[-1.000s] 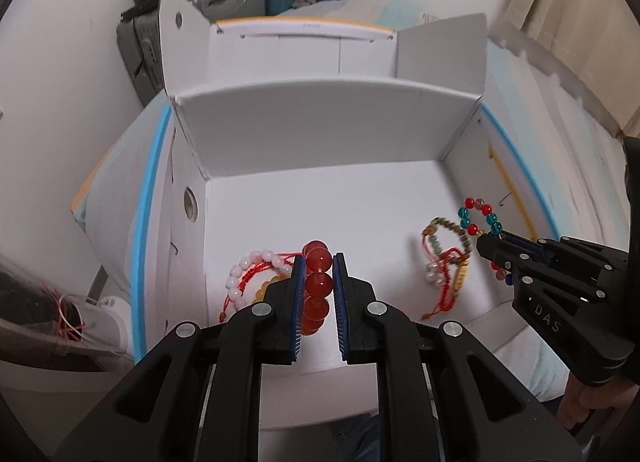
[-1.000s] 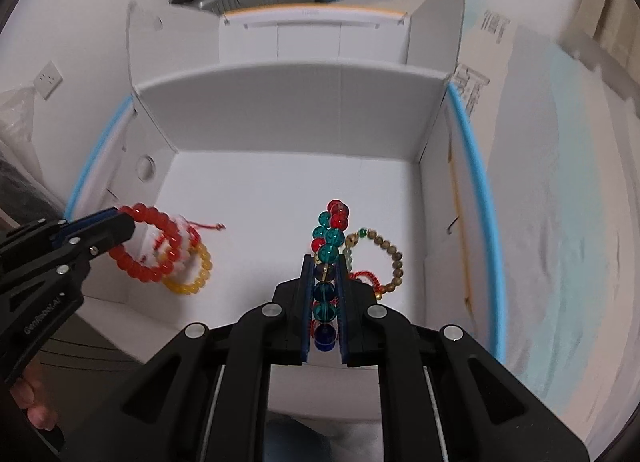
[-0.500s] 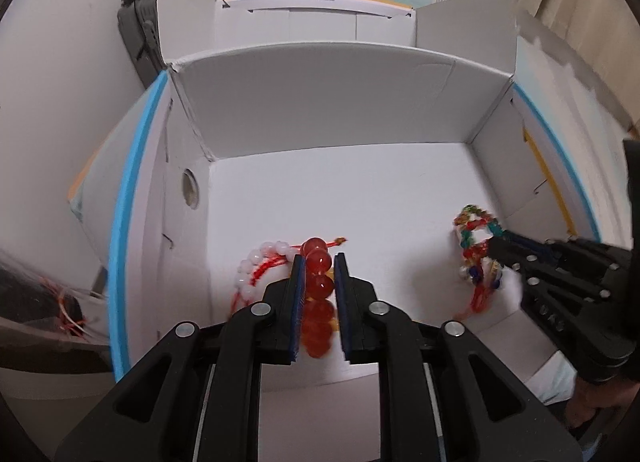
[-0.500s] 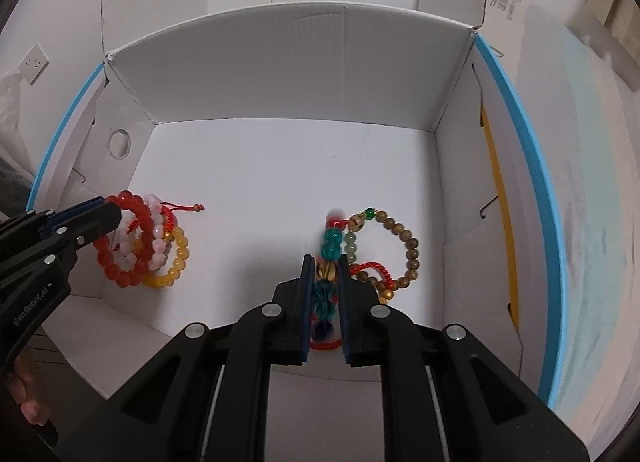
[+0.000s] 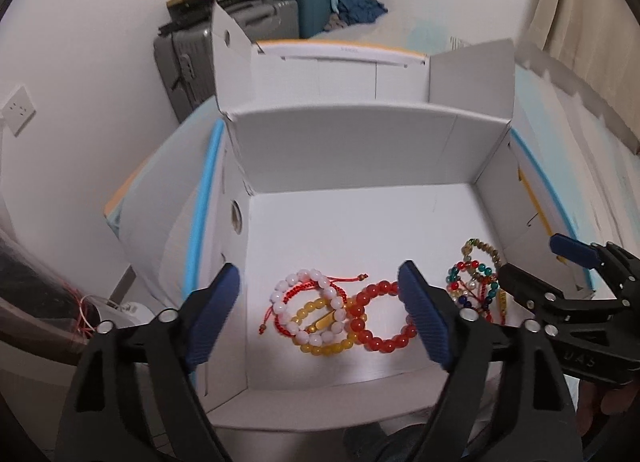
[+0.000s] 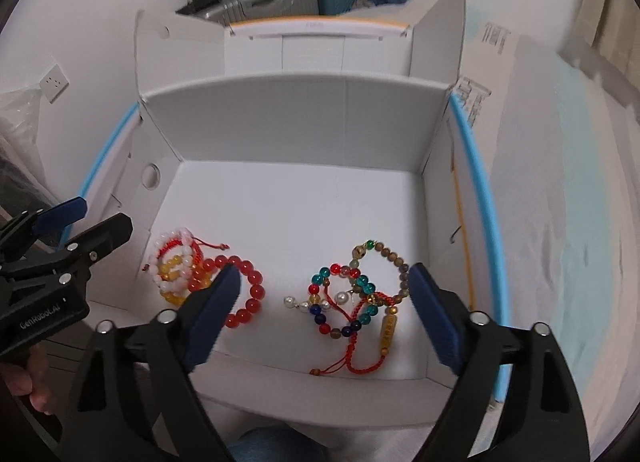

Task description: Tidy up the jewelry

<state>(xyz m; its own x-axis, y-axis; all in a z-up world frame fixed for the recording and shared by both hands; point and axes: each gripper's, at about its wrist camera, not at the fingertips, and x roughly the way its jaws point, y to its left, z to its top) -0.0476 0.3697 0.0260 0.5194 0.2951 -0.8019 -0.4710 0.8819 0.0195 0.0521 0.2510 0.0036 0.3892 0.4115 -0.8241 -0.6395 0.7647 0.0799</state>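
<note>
A white cardboard box (image 5: 360, 150) (image 6: 296, 118) holds two heaps of bracelets. On its left lie a red bead bracelet (image 5: 378, 318) (image 6: 250, 294), a white bead bracelet (image 5: 308, 302) (image 6: 176, 258) and a yellow bead bracelet (image 5: 324, 346). On its right lie a multicoloured bead bracelet (image 6: 340, 302) (image 5: 472, 286), a brown bead bracelet (image 6: 396, 266) and red cords. My left gripper (image 5: 320, 314) (image 6: 100, 222) is open and empty above the left heap. My right gripper (image 6: 324, 314) (image 5: 532, 262) is open and empty above the right heap.
The box has raised flaps and a blue-edged rim (image 6: 476, 198). Suitcases (image 5: 288, 18) and clothes are stacked against the far wall. A pale sheet (image 6: 560, 222) lies to the right. A wall socket (image 5: 16, 110) is on the left.
Both grippers have opened, let their bracelets drop onto the box floor and pulled back up. The red bracelet now lies flat at left, the multicoloured one at right.
</note>
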